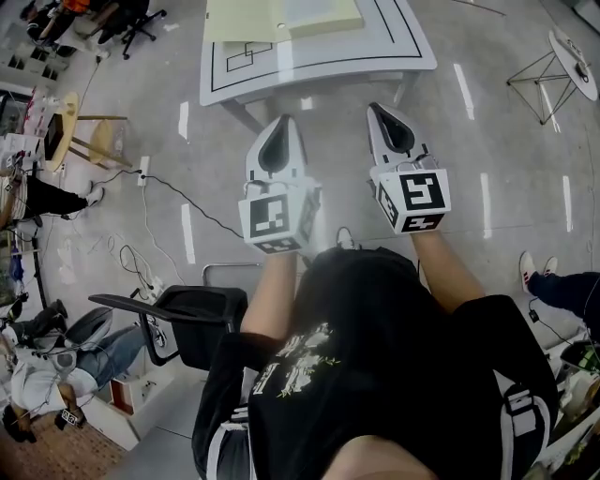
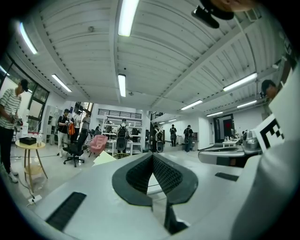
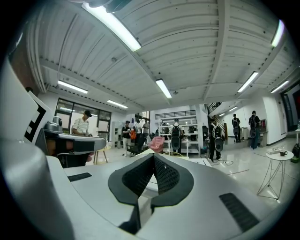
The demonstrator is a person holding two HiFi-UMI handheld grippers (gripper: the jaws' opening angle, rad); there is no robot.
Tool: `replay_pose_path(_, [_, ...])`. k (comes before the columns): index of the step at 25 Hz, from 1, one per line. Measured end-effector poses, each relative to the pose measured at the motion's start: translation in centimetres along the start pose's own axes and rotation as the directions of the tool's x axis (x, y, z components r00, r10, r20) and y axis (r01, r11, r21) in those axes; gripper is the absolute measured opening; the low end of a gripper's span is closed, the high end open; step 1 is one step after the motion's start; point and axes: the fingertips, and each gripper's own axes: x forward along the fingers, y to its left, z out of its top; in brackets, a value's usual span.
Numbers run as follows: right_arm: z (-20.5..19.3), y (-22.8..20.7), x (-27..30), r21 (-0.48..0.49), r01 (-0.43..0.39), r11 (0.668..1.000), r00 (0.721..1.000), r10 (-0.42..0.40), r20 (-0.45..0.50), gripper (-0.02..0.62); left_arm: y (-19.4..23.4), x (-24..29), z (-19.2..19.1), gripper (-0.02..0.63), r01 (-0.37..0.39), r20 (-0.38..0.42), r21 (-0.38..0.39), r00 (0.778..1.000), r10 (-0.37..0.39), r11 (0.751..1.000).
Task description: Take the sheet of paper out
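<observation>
From the head view, a person in a black T-shirt holds both grippers out level over the grey floor, side by side and apart, pointing at a white worktop [image 1: 309,66] marked with black lines. The left gripper [image 1: 283,120] and right gripper [image 1: 376,107] stop short of the worktop's near edge. The pale yellow sheet of paper [image 1: 239,21] lies flat on the far part of the worktop, well apart from both. A black office chair [image 1: 192,323] stands at the person's left. In the left gripper view the fingers [image 2: 165,174] are clenched tip to tip with nothing between them. A yellow corner of the sheet shows just above the gripper's left shoulder, with a pink chair [image 2: 97,143] and several people standing farther back in the hall. In the right gripper view its fingers [image 3: 165,174] are likewise pressed together and empty. The left gripper's body sits off to the left, and a small round table [image 3: 279,157] stands at the right.
</observation>
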Motion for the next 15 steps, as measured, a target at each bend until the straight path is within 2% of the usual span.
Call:
replay_pose_path(6, [-0.2, 1.2, 1.8, 0.006, 0.016, 1.000, 1.000, -0.016, 0.000, -0.006, 2.3, 0.9, -0.6, -0.012, 0.008, -0.012, -0.008, 1.000, -0.008, 1.000])
replay_pose_path(15, [-0.8, 1.2, 3.4, 0.012, 0.020, 1.000, 1.000, -0.020, -0.009, -0.006, 2.9, 2.2, -1.1, -0.012, 0.024, -0.017, -0.012, 1.000, -0.024, 1.000])
